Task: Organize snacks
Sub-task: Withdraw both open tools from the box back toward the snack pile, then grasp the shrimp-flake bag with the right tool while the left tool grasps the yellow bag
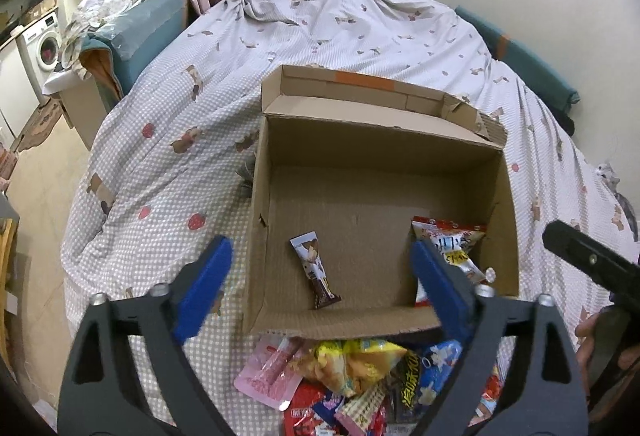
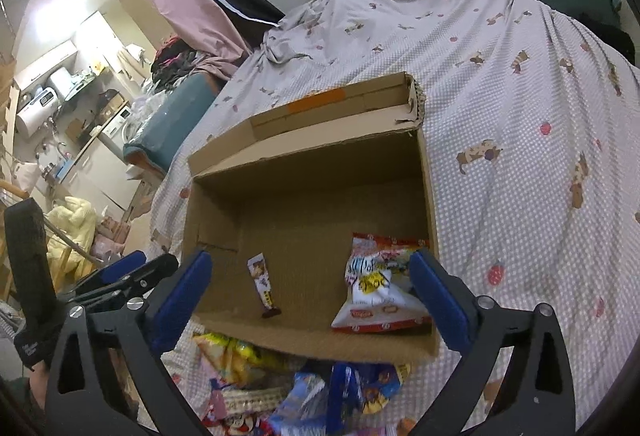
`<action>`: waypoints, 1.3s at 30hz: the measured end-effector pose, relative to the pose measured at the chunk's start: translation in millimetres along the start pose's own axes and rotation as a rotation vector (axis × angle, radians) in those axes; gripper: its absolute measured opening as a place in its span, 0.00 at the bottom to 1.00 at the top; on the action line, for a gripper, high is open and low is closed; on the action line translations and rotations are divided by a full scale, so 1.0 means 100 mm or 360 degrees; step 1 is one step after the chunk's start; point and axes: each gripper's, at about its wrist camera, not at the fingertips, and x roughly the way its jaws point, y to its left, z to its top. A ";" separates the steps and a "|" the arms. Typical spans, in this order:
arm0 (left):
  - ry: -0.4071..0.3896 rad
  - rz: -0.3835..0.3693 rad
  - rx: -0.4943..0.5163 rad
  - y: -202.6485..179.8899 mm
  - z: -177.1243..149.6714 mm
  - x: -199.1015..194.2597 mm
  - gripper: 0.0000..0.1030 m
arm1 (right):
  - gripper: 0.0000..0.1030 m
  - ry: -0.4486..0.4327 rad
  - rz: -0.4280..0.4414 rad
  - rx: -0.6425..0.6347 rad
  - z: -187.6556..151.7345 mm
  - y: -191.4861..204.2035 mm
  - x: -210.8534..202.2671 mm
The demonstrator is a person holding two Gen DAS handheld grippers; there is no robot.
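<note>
An open cardboard box [image 1: 376, 139] lies on the bed; it also shows in the right wrist view [image 2: 308, 155]. Inside it are a small brown-and-white snack bar [image 1: 316, 272], also in the right wrist view [image 2: 264, 286], and a white-and-red snack bag [image 1: 452, 240], also in the right wrist view [image 2: 380, 288]. A pile of loose snack packets [image 1: 352, 380] lies in front of the box, also in the right wrist view [image 2: 288, 392]. My left gripper [image 1: 320, 280] is open and empty above the box's near edge. My right gripper [image 2: 308, 284] is open and empty above the box's near edge.
The bed [image 1: 224, 103] has a spotted cover with bear prints. A teal chair with clothes [image 1: 132, 35] stands at its left. A wall runs behind and right of the bed. The right gripper's body [image 1: 592, 268] shows in the left wrist view; the left gripper [image 2: 124, 276] shows in the right wrist view.
</note>
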 end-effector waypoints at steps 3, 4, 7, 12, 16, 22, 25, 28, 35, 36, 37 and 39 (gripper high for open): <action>-0.0008 0.0017 0.0026 0.01 -0.06 -0.10 0.90 | 0.99 0.0019 -0.0005 0.0001 -0.10 0.01 -0.11; -0.0011 0.0027 0.0038 0.01 -0.09 -0.14 0.90 | 0.99 0.0036 -0.0009 0.0007 -0.14 0.01 -0.14; -0.0007 0.0048 0.0049 0.05 -0.18 -0.22 0.90 | 0.99 0.0068 -0.0026 0.0009 -0.24 0.02 -0.21; 0.0006 0.0080 0.0023 0.16 -0.32 -0.36 0.90 | 0.99 0.0089 -0.0054 0.0027 -0.40 0.01 -0.34; 0.0026 0.0091 0.0003 0.23 -0.43 -0.43 0.90 | 0.99 0.0095 -0.0079 0.0032 -0.53 -0.01 -0.44; 0.0069 0.0127 0.0032 0.25 -0.65 -0.51 0.90 | 0.99 0.0128 -0.0088 0.0085 -0.75 -0.11 -0.54; 0.0101 0.0136 0.0036 0.25 -0.75 -0.51 0.90 | 0.99 0.0145 -0.0098 0.0104 -0.82 -0.14 -0.57; 0.0143 0.0141 0.0003 0.28 -0.84 -0.48 0.90 | 0.99 0.0157 -0.0099 0.0116 -0.88 -0.19 -0.60; 0.0208 0.0149 -0.0005 0.27 -0.95 -0.38 0.90 | 0.99 0.0306 -0.0139 0.0246 -1.03 -0.50 -0.51; 0.0213 0.0149 -0.0006 0.27 -0.95 -0.37 0.90 | 0.99 0.0346 -0.0140 0.0255 -1.06 -0.54 -0.47; 0.0217 0.0147 -0.0013 0.28 -0.95 -0.37 0.90 | 0.99 0.0403 -0.0147 0.0258 -1.10 -0.56 -0.43; 0.0229 0.0132 -0.0035 0.29 -0.95 -0.36 0.90 | 0.99 0.0497 -0.0101 0.0241 -1.18 -0.54 -0.35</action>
